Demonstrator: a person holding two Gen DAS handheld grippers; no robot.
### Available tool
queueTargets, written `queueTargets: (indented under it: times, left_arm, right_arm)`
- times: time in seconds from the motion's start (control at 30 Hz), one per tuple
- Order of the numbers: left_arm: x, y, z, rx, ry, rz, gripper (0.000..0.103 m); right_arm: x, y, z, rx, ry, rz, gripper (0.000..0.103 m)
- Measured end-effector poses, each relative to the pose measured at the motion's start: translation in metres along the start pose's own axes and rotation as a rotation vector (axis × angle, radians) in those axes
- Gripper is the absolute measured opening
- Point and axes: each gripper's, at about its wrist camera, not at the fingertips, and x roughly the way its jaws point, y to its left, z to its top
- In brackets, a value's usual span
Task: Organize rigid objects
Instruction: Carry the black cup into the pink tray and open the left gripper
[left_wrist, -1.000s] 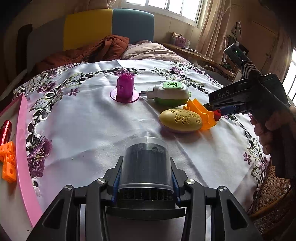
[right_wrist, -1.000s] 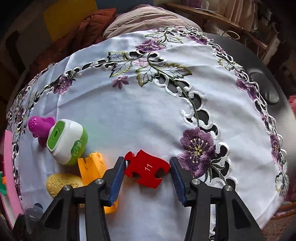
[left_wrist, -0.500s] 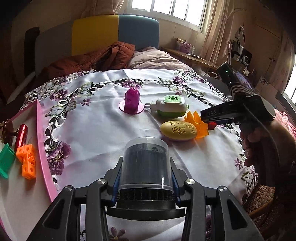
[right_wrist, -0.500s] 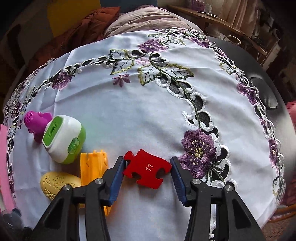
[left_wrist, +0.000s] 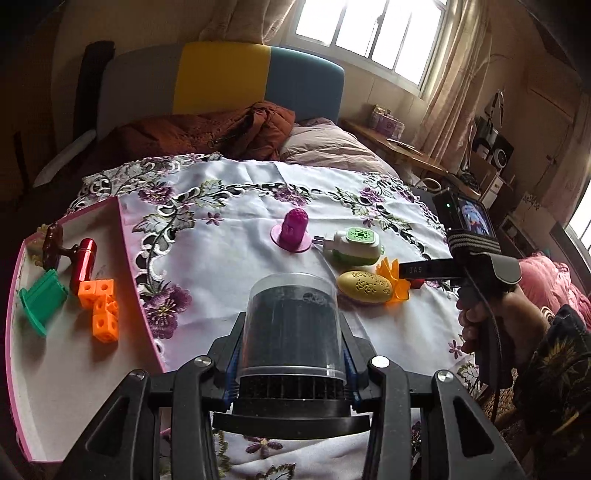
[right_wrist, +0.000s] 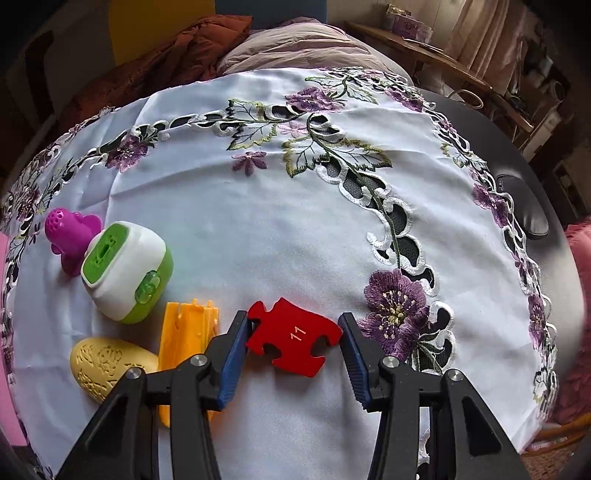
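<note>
Worktop (left_wrist: 236, 236): draped in a white cloth embroidered with purple flowers; the right wrist view alone shows its bare dark edge at the right with a dark oval thing lying on it.
Bed (left_wrist: 229, 129): behind the worktop, with a rust-brown quilt; the left wrist view alone shows the yellow and teal headboard in full and the window above it.
Pink tray (left_wrist: 74, 387): at the worktop's left, fully seen only from the left wrist; it holds an orange cube block (left_wrist: 101, 308), a green piece (left_wrist: 40, 299), a red cylinder (left_wrist: 84, 258) and a dark brown piece, hard to make out.
Left tongs (left_wrist: 291, 363): clenched on a clear-capped black cylinder (left_wrist: 291, 328), held above the cloth just right of the tray; the right wrist view does not show it.
Right tongs (right_wrist: 293, 341): the red puzzle piece (right_wrist: 293, 336) marked 11 lies on the cloth between the pads, the left pad at its edge, the right pad just beside it; whether they press I cannot tell. From the left wrist only a red sliver shows under the tool, with the hand (left_wrist: 491, 317) gripping the handle.
Green-and-white plug-in device (right_wrist: 127, 271): beside the purple perforated piece (right_wrist: 70, 230).
Yellow oval (right_wrist: 107, 363): touching the orange comb-like piece (right_wrist: 188, 339), just left of the right tongs.
</note>
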Motion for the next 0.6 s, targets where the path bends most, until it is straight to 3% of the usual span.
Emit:
queueTargets:
  times: [0.17, 0.3, 0.47, 0.6]
  left_arm:
    - [-0.026, 0.043, 0.002, -0.115, -0.036, 0.034, 0.043]
    - [-0.047, 0.094, -0.003, -0.217, -0.056, 0.115, 0.043]
    - [-0.051, 0.151, -0.021, -0.345, -0.021, 0.213, 0.043]
    - [-0.039, 0.169, -0.028, -0.400, 0.016, 0.218, 0.043]
  right_arm:
    - [-0.002, 0.002, -0.002, -0.007, -0.005, -0.004, 0.049]
    - [-0.001, 0.002, -0.001, -0.013, -0.007, -0.004, 0.049]
    - [0.000, 0.002, 0.000, -0.020, -0.009, -0.008, 0.049]
    - [-0.001, 0.003, 0.000, -0.028, -0.011, -0.012, 0.049]
